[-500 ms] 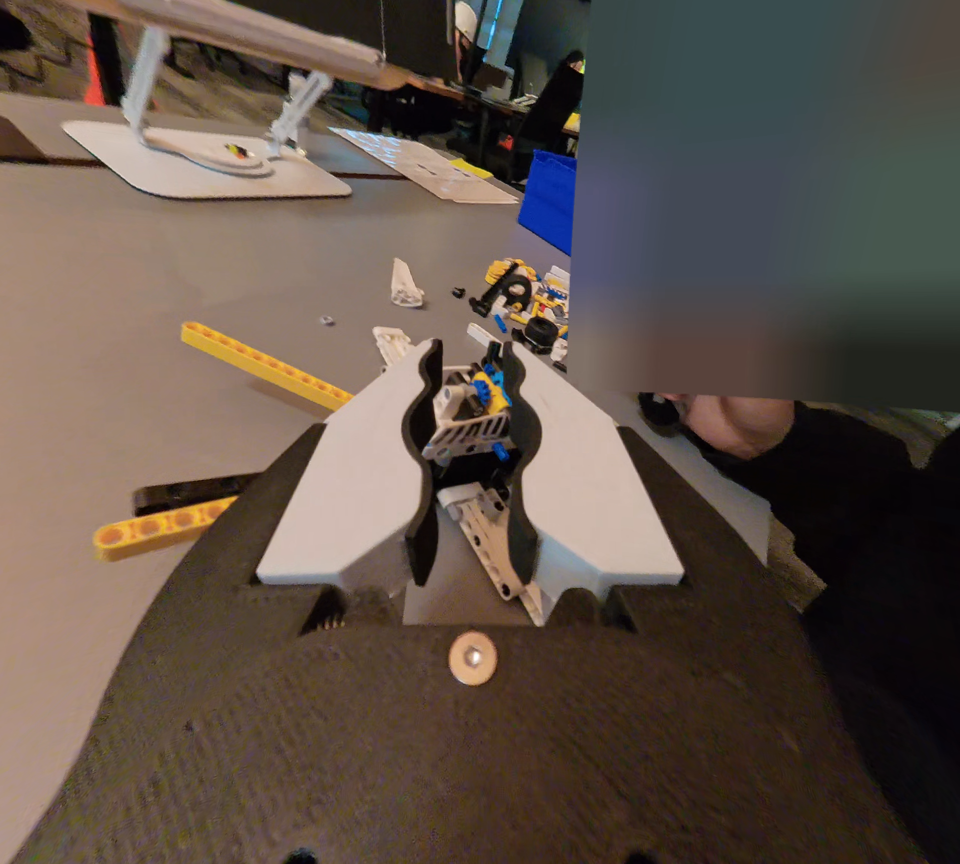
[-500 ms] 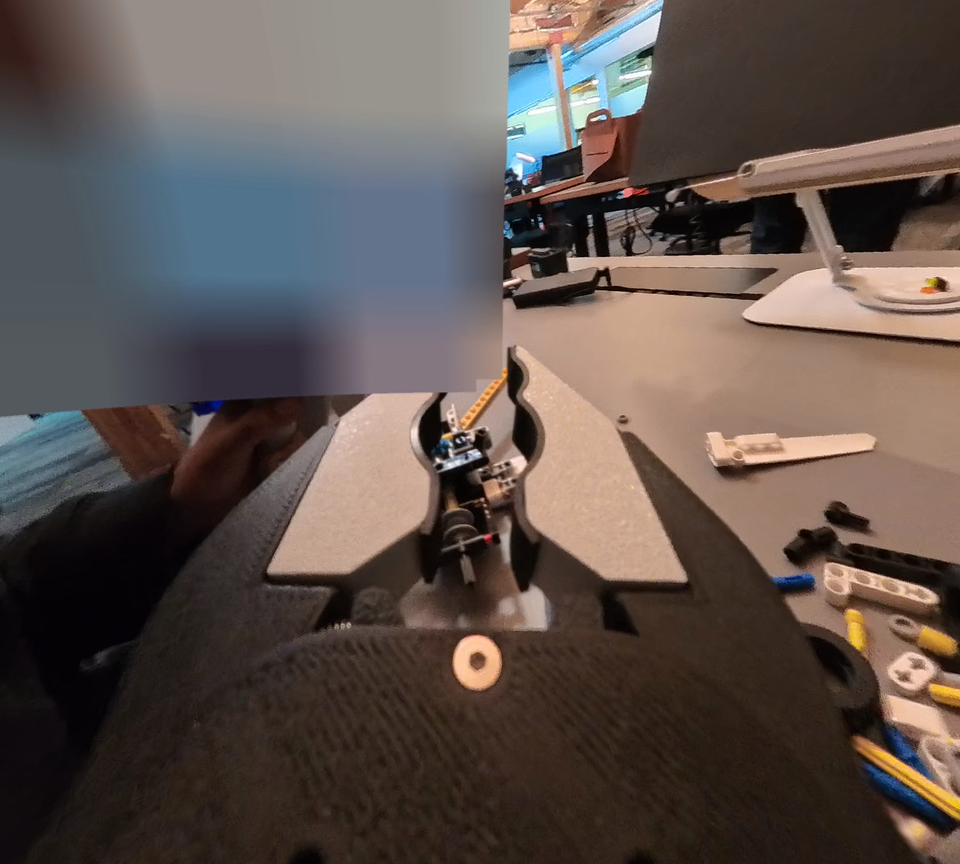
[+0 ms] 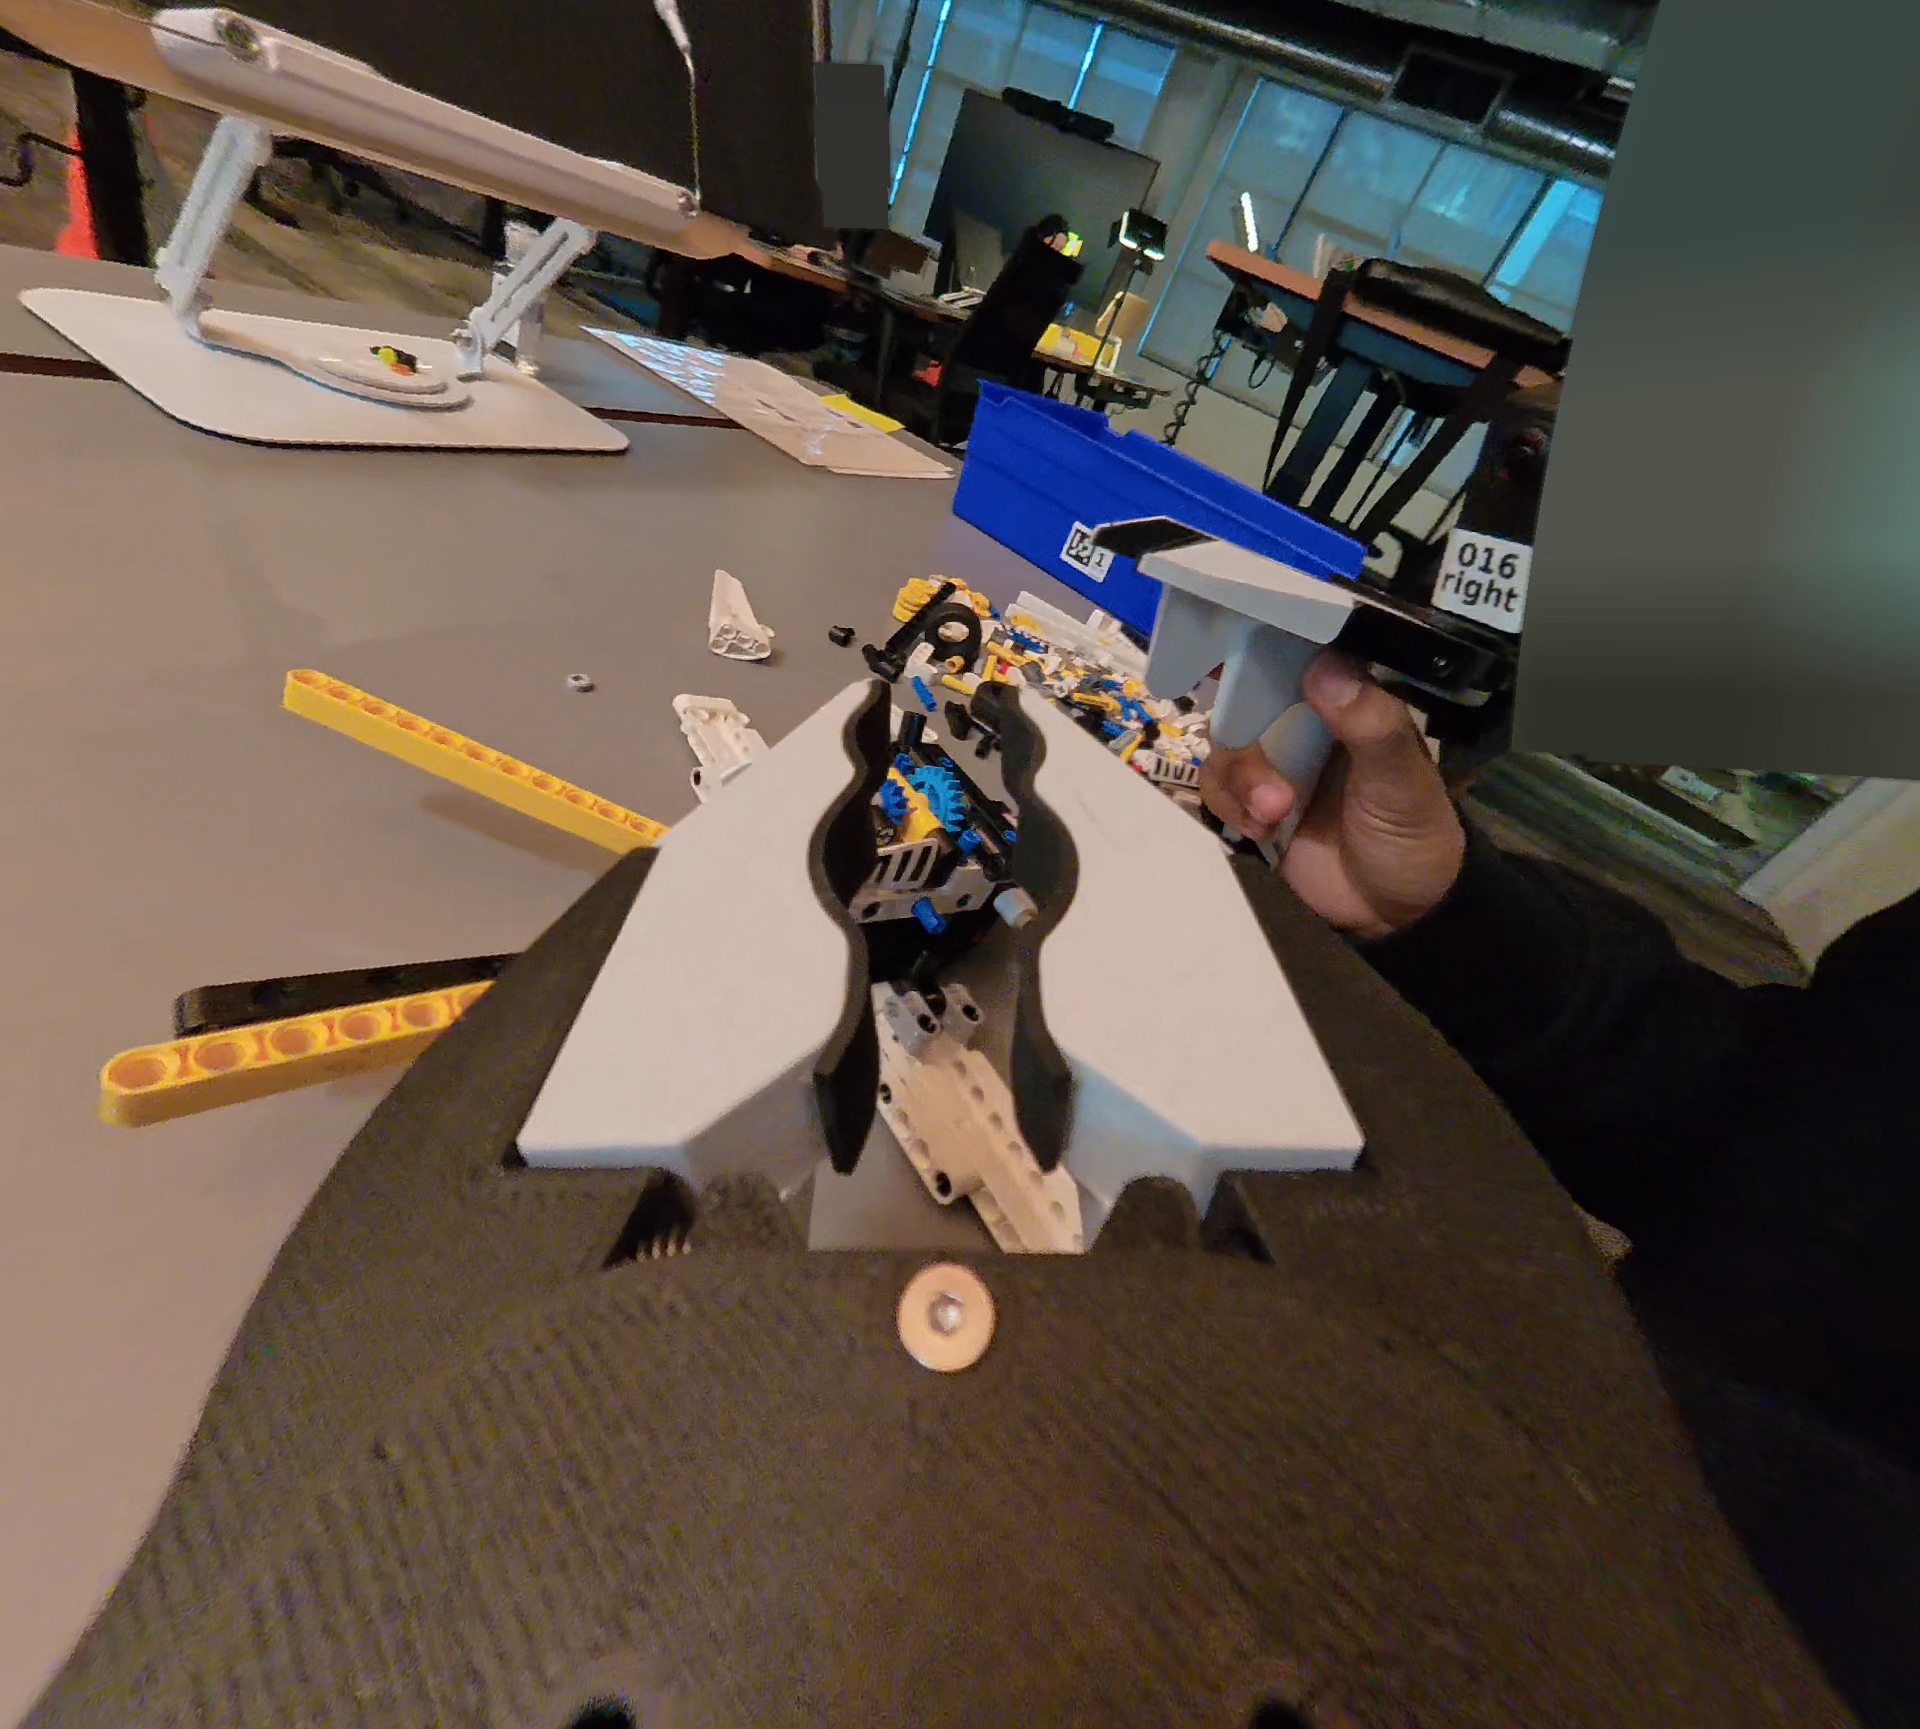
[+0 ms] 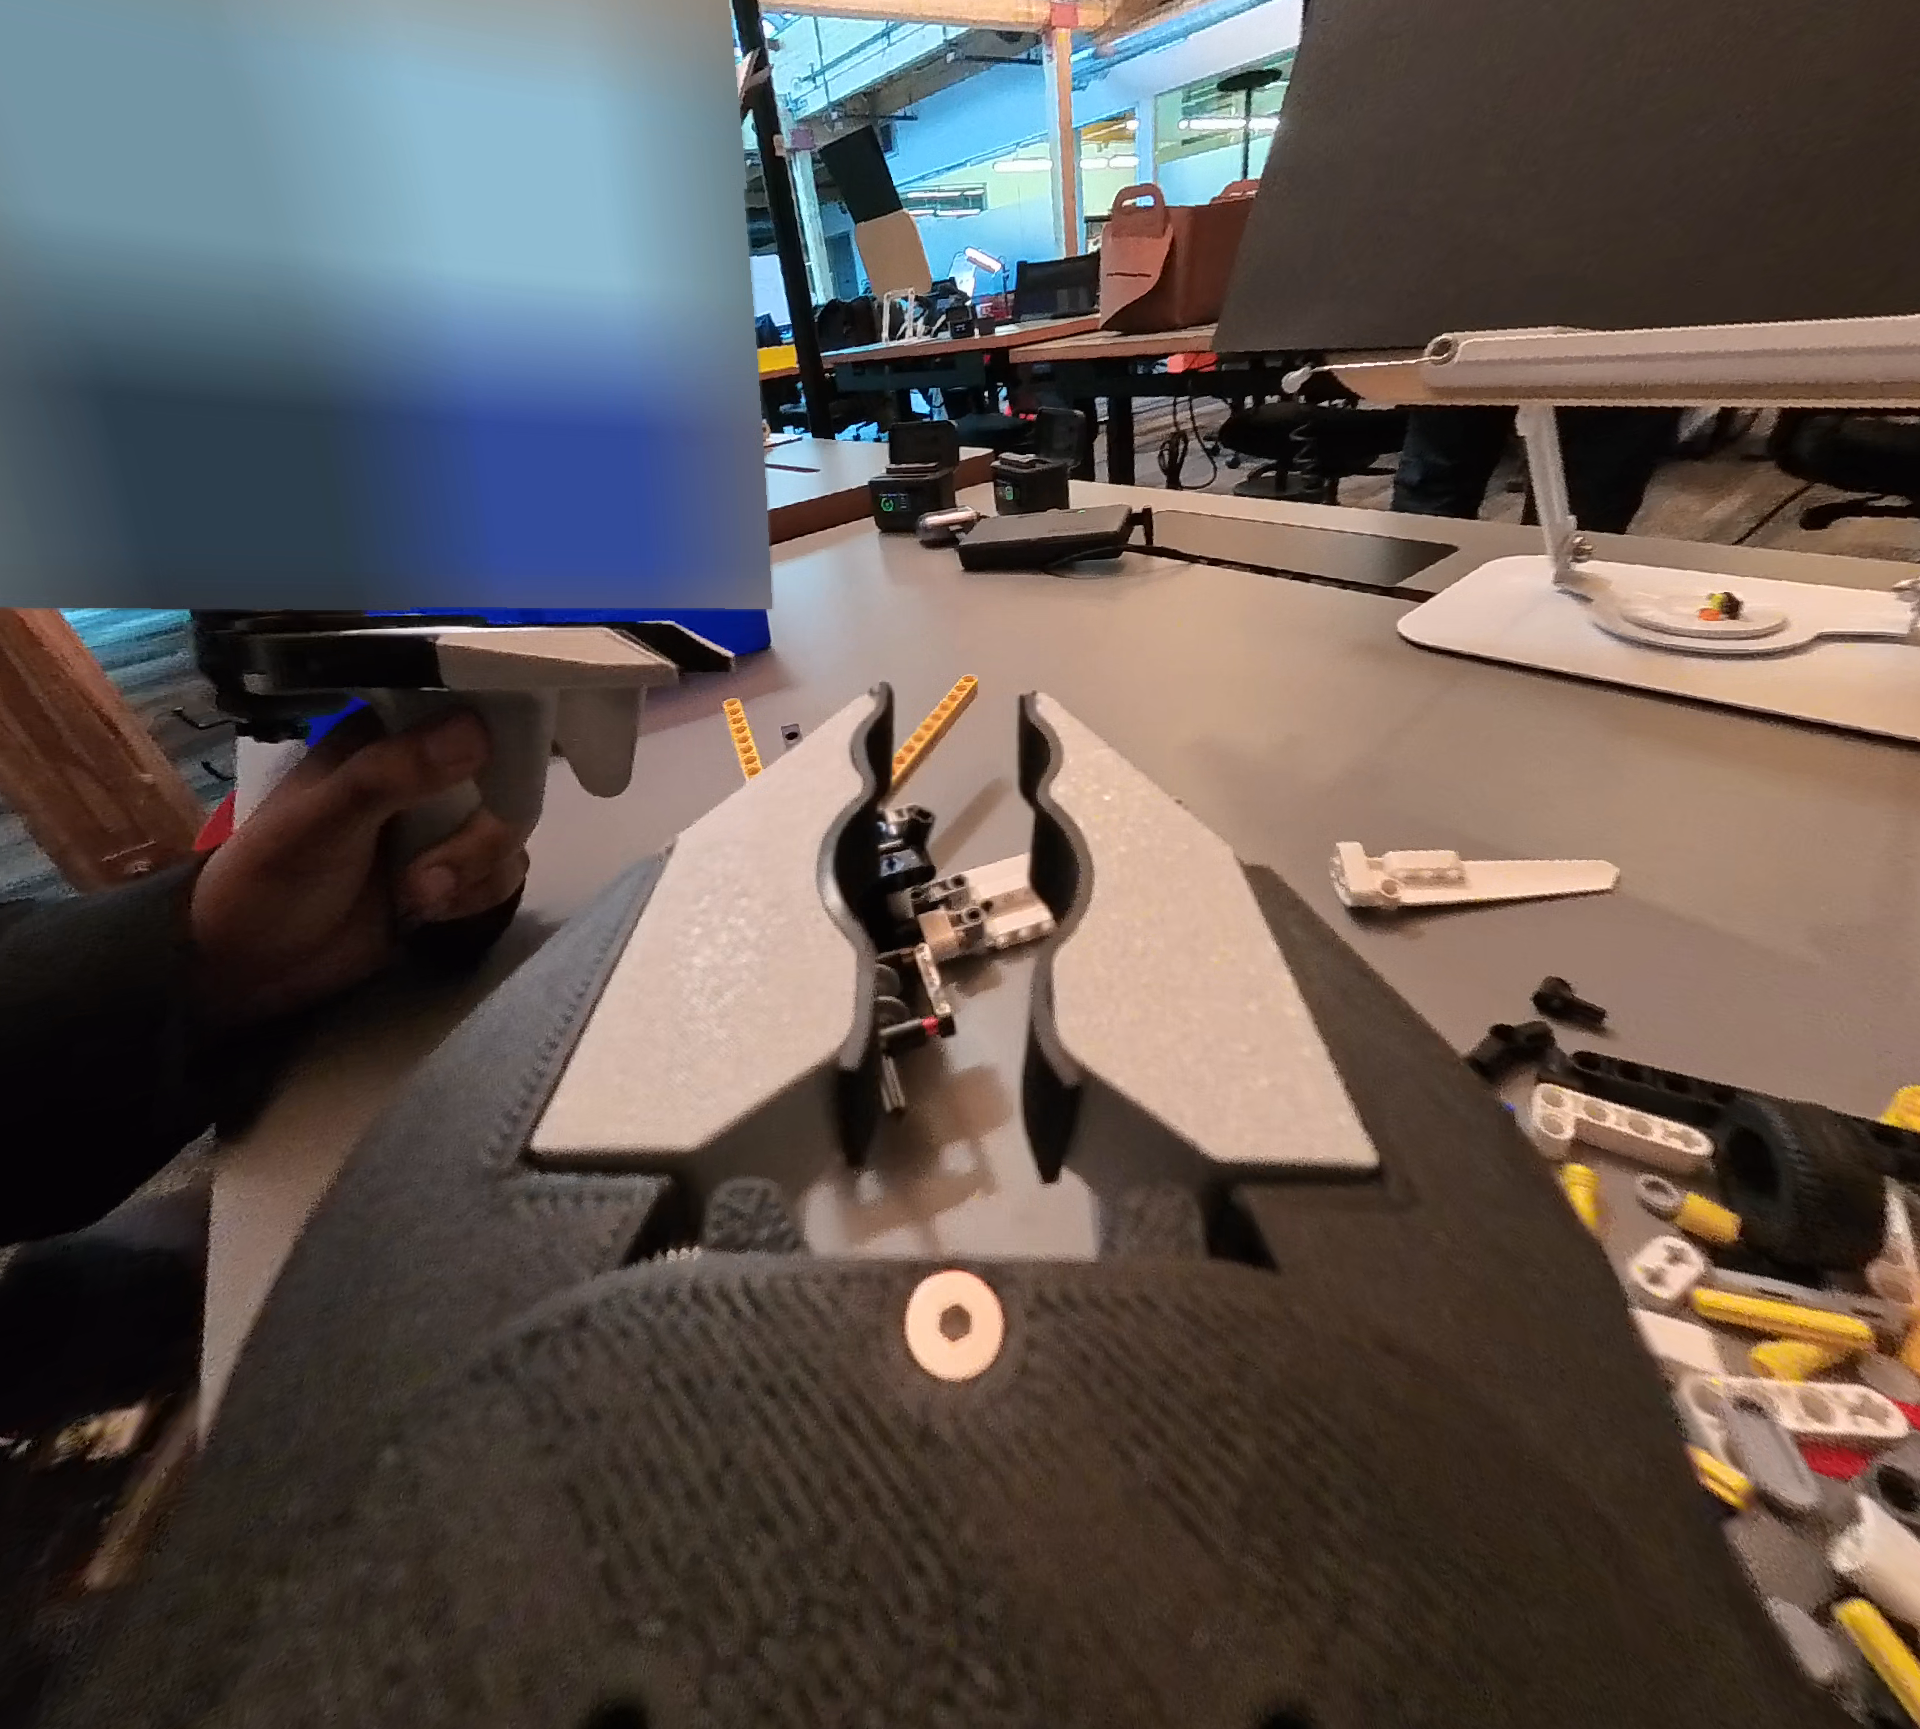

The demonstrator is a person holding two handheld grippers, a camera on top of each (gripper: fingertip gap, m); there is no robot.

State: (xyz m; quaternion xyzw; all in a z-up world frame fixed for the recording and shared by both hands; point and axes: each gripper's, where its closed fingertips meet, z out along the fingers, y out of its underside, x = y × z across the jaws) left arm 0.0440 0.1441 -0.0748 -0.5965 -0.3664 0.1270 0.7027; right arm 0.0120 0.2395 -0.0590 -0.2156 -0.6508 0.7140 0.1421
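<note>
Holding the left claw [image 3: 935, 703] above the desk [image 3: 312, 557], I see it narrowly parted and closed on a brick assembly [image 3: 914, 838] with a blue gear. The right claw [image 4: 956, 703], well apart, stands partly open round a black-and-white brick piece [image 4: 935, 910] lying against its left pad; whether it is gripped I cannot tell. Loose bricks [image 3: 1070, 671] lie near.

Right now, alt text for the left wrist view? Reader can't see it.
The left gripper has a small building-brick assembly with a blue gear between its fingers, above a grey table. A hand holds the right gripper beyond it, near a pile of loose bricks, a blue bin and yellow beams.
</note>
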